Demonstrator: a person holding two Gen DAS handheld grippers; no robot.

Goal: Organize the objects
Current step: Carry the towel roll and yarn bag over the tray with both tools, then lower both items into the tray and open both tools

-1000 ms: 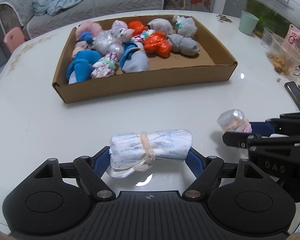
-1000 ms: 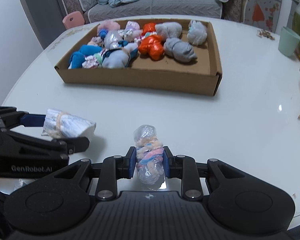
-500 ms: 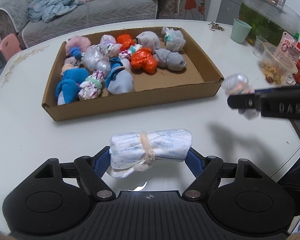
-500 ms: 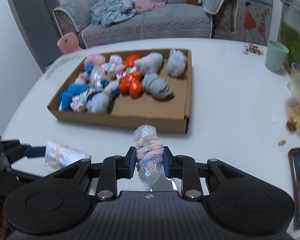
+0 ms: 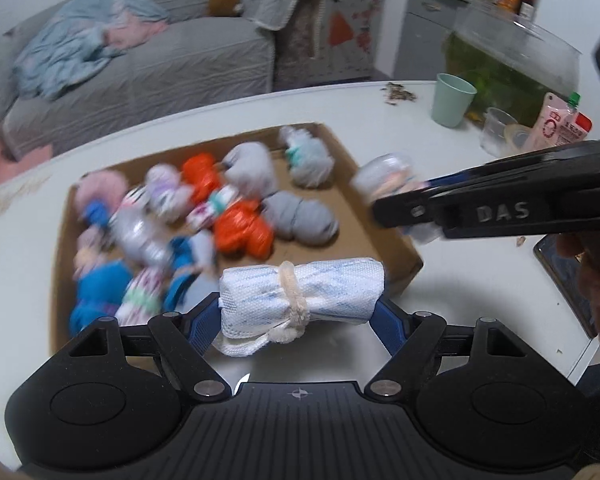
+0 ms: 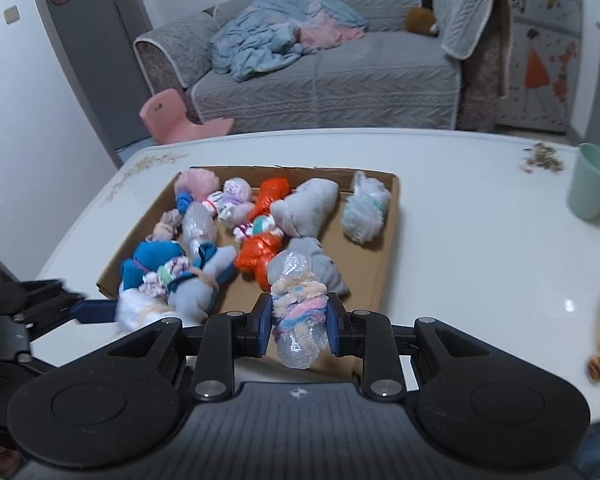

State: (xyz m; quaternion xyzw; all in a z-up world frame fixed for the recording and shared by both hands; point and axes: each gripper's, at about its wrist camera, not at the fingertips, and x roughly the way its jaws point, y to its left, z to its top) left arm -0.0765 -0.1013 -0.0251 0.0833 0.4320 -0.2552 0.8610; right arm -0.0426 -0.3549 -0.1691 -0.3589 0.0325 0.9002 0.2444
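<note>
The left gripper point(image 5: 300, 300) is clenched on a white roll point(image 5: 300, 294), which is held crosswise between the blue pads, one pad pressed against each end. The jaws are kept wide apart by the roll's length. The roll is made of white mesh-textured cloth with faint blue marks and is tied round its middle with a cream band, a loose tail of cloth hanging below it. It is held in the air just over the near edge of the box point(image 5: 384, 236).

The right gripper point(image 6: 298, 320) is clenched narrowly on a bundle point(image 6: 298, 308), which is held upright between the pads. The bundle is wrapped in clear plastic over pink, blue and cream fluffy cloth, and it sticks out above and below the pads. In the left view it is seen in the air at the right wall of the box.

The box is an open, shallow cardboard tray set on the white counter point(image 6: 480, 216). It is filled on its left side with more bundles in orange, grey, blue, pink and white, while bare cardboard is left at its right side.
</note>
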